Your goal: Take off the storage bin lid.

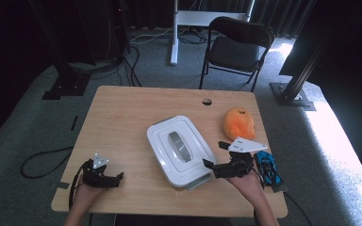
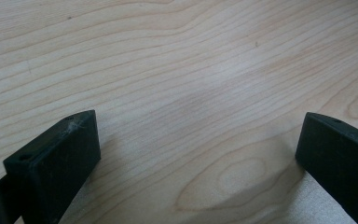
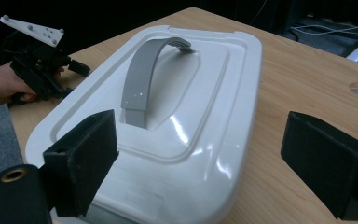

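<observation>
White box [image 1: 181,151] faces the right claw [image 1: 214,155], spread apart; toy car [image 1: 267,168] behind.

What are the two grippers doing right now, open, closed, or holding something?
Left gripper: open, holding nothing, over bare table.
Right gripper: open, holding nothing, jaws facing the white lidded box.

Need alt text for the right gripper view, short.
The right gripper is open, its two black jaws spread before a white lidded box with a grey handle on a wooden table. Far left, a hand holds the left gripper.
</observation>
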